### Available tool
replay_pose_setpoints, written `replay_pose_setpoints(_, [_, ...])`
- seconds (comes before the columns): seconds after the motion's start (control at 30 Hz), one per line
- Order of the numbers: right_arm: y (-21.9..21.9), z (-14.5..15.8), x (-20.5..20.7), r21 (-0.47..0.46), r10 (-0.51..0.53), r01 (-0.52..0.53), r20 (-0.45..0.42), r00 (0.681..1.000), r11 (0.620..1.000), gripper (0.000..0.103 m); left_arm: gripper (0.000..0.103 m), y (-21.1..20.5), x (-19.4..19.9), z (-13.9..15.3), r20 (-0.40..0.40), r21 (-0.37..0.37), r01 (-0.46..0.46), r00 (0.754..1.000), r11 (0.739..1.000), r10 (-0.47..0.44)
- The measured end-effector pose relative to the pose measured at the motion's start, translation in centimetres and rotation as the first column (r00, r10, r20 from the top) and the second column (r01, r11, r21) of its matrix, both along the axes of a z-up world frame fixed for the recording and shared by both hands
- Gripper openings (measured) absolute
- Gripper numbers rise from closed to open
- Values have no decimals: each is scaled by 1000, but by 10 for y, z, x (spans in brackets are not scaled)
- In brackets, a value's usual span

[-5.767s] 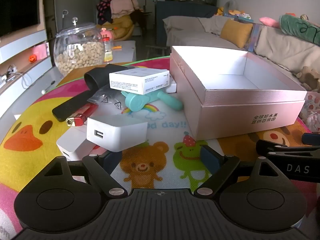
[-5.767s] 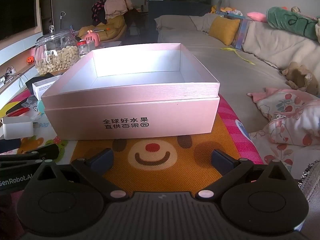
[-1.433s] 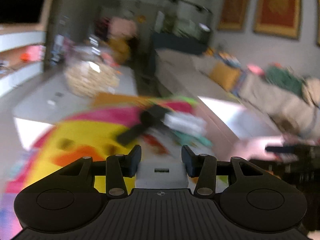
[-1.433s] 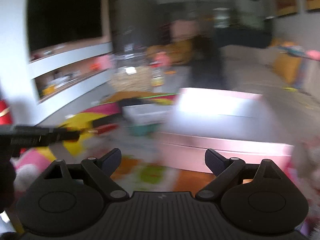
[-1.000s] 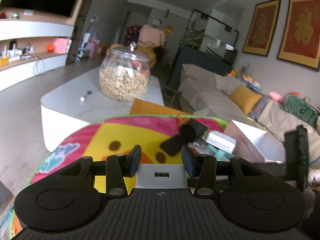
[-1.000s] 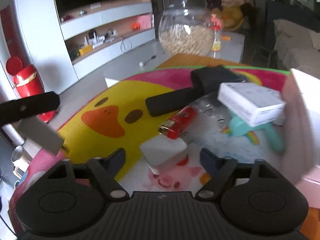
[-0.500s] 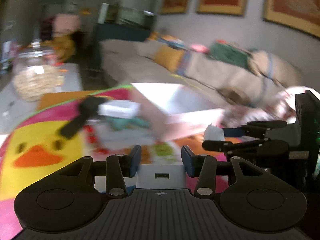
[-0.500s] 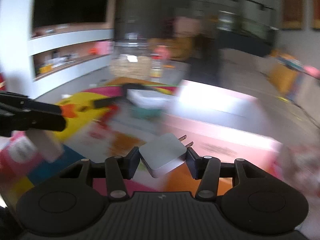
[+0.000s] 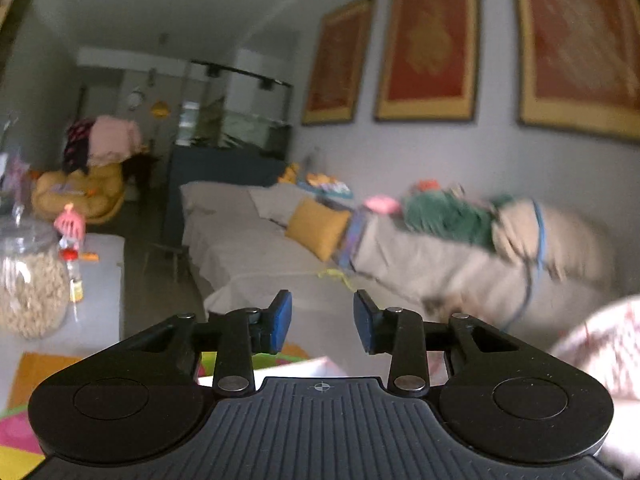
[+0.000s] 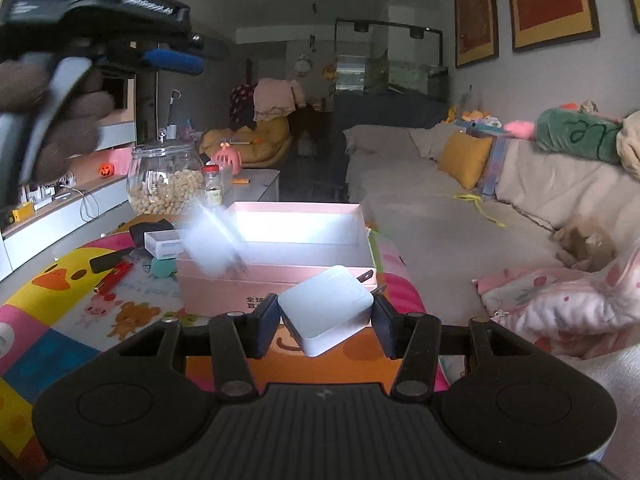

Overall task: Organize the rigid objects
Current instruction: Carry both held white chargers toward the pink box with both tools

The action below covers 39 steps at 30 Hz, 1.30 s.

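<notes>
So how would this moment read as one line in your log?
left tongs: empty, closing | right tongs: gripping charger | pink box: open, beyond right tongs | white blur: over box

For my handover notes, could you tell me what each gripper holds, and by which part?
The right gripper clamps a white charger by its two opposite sides. The left gripper, jaws closing, holds nothing.

White charger, pink box (white inside), blue-padded left hand-held gripper, duck-patterned multicoloured mat
</notes>
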State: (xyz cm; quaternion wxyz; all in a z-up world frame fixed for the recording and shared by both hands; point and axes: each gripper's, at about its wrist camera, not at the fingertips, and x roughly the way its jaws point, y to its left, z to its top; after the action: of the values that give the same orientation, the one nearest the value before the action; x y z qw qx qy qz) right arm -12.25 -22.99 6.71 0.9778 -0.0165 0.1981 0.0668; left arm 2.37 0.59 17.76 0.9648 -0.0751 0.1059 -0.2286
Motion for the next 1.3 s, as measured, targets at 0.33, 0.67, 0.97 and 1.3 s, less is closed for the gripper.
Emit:
replay_pose_setpoints(0.33, [2,2,33,63,-13,14,-22,1000,998,50,38,67,-27,-76,-220,-13,-63,974,998,59])
replay_pose_setpoints(0.67, [17,-11,46,27,-24,27,-91,996,999,50,39,37,-64,-135,-313,177,112,948,978,-52])
replay_pose_setpoints(0.97, [11,-46,49,-4,-62,62,-160,985,998,50,39,25,-45,-132,-325,149,159,940,976,-104])
replay_pose_setpoints(1.3, [6,-59,47,32,-47,54,-182,982,998,50,42,13,-46,-144,-353,123,325,898,938,-265])
